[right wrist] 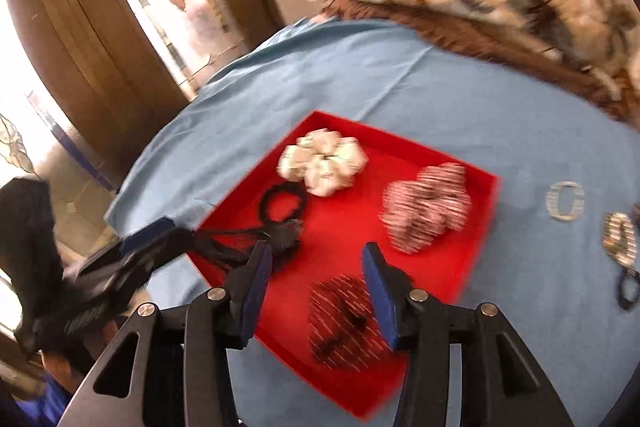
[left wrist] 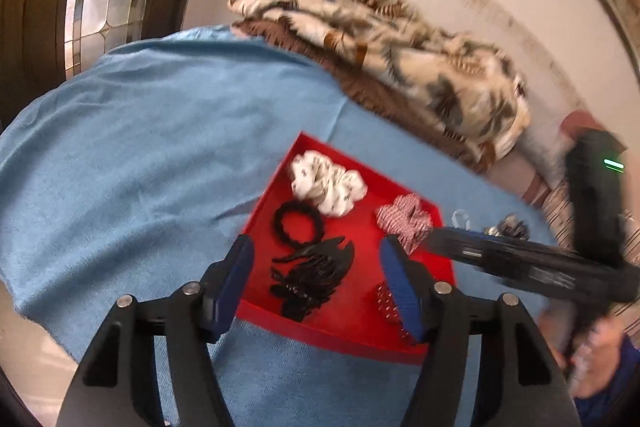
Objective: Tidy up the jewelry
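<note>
Scrunchies and black claw clips [left wrist: 310, 277] fill the red tray [left wrist: 340, 331] below the left gripper [left wrist: 318, 287], wide open, empty. Right view: right gripper [right wrist: 320, 291] gapes empty; rhinestone buckle [right wrist: 566, 203] waits outside on blue cloth [right wrist: 400, 75], likely next pick.

Red tray [right wrist: 472, 227] is pretty crowded: scrunchies, black hair tie [left wrist: 298, 223] and claw clip [left wrist: 316, 275] fill most of it. Blue cloth [left wrist: 140, 147] left of it lies wide open. Folded blanket [left wrist: 420, 67] blocks the far side.
</note>
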`<state>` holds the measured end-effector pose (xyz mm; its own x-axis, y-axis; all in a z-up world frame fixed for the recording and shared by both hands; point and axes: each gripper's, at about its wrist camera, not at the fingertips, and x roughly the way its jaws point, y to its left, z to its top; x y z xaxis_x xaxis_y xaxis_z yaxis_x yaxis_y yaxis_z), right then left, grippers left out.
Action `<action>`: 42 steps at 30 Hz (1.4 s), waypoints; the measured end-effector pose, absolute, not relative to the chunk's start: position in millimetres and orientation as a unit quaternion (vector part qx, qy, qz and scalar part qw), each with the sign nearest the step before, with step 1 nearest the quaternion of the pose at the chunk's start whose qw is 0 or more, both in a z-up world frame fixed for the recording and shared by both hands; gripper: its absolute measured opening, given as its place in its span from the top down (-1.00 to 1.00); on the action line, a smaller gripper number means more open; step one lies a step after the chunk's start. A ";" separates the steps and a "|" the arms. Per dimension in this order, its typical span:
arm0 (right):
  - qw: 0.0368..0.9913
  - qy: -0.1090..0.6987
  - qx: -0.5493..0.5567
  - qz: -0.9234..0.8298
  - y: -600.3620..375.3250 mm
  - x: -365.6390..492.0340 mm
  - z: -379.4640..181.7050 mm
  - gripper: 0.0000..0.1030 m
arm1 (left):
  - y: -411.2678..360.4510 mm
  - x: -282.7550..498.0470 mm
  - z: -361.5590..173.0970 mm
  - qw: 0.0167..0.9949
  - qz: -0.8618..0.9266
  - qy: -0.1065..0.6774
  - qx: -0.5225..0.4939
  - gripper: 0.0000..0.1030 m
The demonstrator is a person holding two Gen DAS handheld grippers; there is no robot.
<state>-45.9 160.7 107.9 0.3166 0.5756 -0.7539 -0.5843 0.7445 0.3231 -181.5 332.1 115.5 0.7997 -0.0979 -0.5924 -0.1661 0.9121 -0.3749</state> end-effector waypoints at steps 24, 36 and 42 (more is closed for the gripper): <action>0.781 0.524 -0.113 0.322 278.8 -14.0 44.5 0.81 | 373.0 -195.4 112.4 0.920 0.044 0.273 -0.279 -0.25; 0.846 0.416 -0.027 0.333 185.1 -30.8 136.6 0.81 | 371.9 -188.8 108.8 0.917 0.055 0.282 -0.277 -0.25; 0.870 0.432 0.001 0.239 51.7 -55.5 129.4 0.81 | 352.0 -183.2 111.2 0.924 0.062 0.297 -0.232 -0.25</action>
<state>-55.5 51.7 129.4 0.5135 0.4165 -0.7503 -0.4142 0.8860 0.2083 -183.2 352.0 111.2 0.8164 -0.0226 -0.5771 -0.2529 0.8844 -0.3923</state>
